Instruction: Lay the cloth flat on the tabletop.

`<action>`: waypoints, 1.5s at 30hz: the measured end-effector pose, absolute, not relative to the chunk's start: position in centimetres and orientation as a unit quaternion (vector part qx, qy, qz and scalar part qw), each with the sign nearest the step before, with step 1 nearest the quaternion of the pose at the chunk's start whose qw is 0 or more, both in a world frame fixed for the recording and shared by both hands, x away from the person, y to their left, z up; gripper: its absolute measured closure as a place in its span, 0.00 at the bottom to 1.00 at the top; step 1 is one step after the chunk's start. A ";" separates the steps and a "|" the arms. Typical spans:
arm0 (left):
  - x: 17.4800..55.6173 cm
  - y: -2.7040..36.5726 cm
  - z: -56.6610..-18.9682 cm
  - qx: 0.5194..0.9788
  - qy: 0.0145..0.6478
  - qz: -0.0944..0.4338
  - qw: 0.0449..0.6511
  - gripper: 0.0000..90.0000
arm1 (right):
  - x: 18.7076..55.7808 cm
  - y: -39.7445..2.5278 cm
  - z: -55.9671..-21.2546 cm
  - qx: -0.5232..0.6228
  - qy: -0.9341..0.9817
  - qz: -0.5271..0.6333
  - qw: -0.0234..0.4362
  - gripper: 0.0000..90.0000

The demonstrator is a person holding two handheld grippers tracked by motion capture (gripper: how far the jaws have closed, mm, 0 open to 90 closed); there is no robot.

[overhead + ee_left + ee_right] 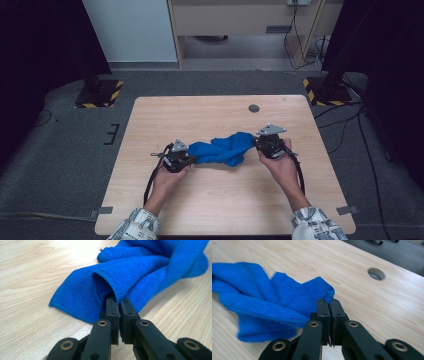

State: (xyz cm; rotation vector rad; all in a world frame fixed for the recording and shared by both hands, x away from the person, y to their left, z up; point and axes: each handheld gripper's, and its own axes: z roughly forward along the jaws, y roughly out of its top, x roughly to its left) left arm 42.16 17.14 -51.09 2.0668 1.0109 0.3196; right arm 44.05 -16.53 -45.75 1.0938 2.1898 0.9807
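1. Patterned sleeves (140, 225) are reaching in over a pale wooden table (220, 210).
2. The left gripper (186, 161) and right gripper (258, 143) are each pinching an end of a blue cloth (222, 149) lying mid-table.
3. A cable hole (254, 108) is sitting beyond, with grey carpet (55, 150) and hazard-striped stand bases (100, 92) lying farther back.

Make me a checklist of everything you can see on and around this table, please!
Surface: light wooden table with a round hole near the far edge.
Job's things: one blue cloth, bunched and stretched between the two grippers.
Clutter: nothing seen.
Grippers: left gripper jaws closed on a folded edge of the cloth; right gripper jaws closed on a corner of it.
Cables: a black cable trails from the left gripper, another from the right; more cables lie on the floor at right.
Surroundings: grey carpet, two stand bases with yellow-black stripes, pale cabinet behind.
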 end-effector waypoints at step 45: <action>41.8 17.7 -49.8 0.795 0.395 0.097 0.451 1.00 | 44.1 -19.7 -47.8 0.433 0.795 0.349 0.241 0.98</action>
